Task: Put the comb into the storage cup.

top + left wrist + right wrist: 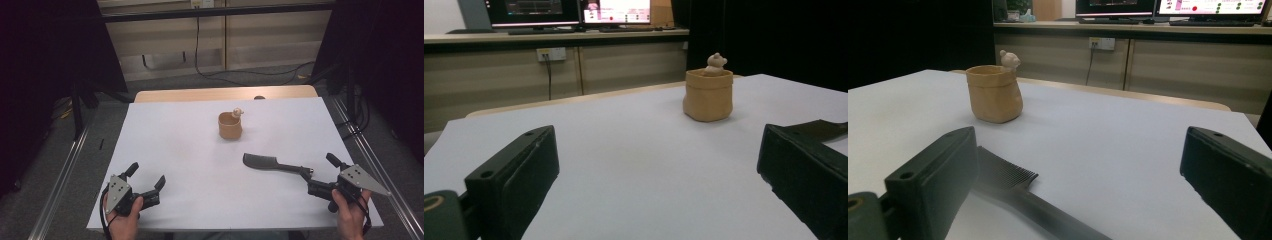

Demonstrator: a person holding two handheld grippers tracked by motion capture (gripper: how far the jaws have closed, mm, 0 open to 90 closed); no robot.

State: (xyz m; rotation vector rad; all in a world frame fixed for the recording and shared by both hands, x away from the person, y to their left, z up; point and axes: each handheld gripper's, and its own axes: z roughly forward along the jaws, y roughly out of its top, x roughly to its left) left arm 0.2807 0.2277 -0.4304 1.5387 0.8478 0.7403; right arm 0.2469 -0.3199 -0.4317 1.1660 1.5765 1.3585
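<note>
My left tongs (146, 176) sit at the lower left of the high view, held in my left hand (122, 220), their jaws spread wide with nothing between them. They rest low over the white bench (190, 165), near its front edge. My right tongs (320, 167) are at the lower right of that view, gripped by my right hand (350, 215), jaws spread apart too and pinching nothing.

A dark comb (272, 163) lies flat on the bench, right of centre in the high view, its toothed head pointing to the left of the frame and its handle reaching toward my right tongs. In the right gripper view the comb (1013, 187) runs from behind the left jaw down toward the bottom centre, lying between the two jaws; whether either jaw touches it I cannot tell.

A small tan cup (230, 125) stands upright near the middle of the bench, above the comb in the high view and well apart from it. A pale little bear figure (237, 112) peeks over its far rim. The left gripper view shows the cup (708, 95) upper right of centre, the right gripper view shows it (994, 93) at the upper left.
</note>
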